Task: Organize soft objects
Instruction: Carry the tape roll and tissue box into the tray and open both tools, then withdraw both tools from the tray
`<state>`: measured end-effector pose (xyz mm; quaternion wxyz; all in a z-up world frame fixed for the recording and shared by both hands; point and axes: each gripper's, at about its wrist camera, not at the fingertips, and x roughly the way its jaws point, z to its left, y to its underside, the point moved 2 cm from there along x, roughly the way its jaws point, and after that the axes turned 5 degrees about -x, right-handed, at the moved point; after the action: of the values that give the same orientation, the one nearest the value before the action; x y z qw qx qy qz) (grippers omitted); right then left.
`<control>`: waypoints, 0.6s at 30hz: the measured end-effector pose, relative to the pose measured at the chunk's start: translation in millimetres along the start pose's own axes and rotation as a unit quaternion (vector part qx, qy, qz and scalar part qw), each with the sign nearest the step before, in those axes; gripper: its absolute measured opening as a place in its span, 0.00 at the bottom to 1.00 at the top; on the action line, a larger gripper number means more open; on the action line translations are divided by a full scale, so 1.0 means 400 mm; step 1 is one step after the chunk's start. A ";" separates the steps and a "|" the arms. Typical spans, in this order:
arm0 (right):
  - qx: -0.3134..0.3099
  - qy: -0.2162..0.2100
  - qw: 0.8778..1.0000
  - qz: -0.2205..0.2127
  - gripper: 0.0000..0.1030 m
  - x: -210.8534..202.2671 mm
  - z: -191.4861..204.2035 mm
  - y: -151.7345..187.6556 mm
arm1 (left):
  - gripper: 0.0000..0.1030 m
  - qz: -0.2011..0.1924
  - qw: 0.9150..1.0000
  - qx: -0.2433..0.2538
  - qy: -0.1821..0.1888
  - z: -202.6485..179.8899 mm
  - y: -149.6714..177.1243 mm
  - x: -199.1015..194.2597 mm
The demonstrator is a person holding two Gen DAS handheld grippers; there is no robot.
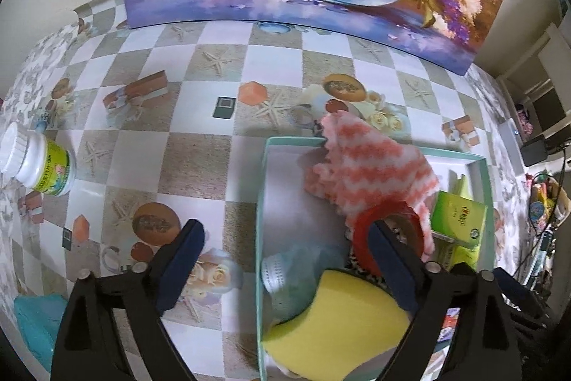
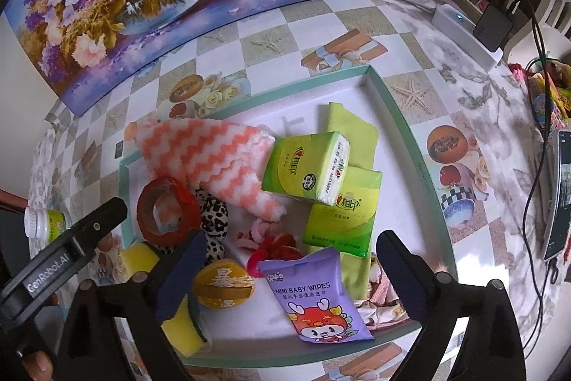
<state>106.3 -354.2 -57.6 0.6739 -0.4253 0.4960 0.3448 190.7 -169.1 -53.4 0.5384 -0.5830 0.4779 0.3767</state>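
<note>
Lying between right claw (image 2: 291, 277): wipes pack (image 2: 316, 295)

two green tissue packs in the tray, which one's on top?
The upper green tissue pack, tilted, its white printed end facing up; it overlaps the flat green tissue pack lying beneath it, nearer the baby wipes.

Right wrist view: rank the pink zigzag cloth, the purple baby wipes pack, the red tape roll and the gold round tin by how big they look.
1. pink zigzag cloth
2. baby wipes pack, nearer the camera, so maybe flattered
3. red tape roll and gold round tin: look alike, not ranked
</note>
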 end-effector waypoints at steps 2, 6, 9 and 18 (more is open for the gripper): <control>-0.002 0.001 1.000 0.000 0.97 -0.001 0.002 0.001 | 0.92 0.000 1.000 -0.001 -0.005 0.005 0.001 0.001; -0.004 0.004 1.000 -0.001 0.97 -0.005 0.004 0.002 | 0.92 -0.003 1.000 0.003 -0.015 0.013 0.003 -0.002; -0.005 0.007 1.000 -0.004 0.97 -0.012 0.008 0.006 | 0.92 -0.003 1.000 0.004 -0.014 0.018 0.007 -0.012; -0.027 0.021 0.999 -0.008 0.97 -0.039 0.036 0.050 | 0.92 -0.036 0.999 -0.006 -0.039 0.040 0.032 -0.075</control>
<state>89.9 -333.6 -45.0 0.6547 -0.4546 0.4967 0.3436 171.8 -148.4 -30.3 0.5665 -0.5880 0.4329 0.3820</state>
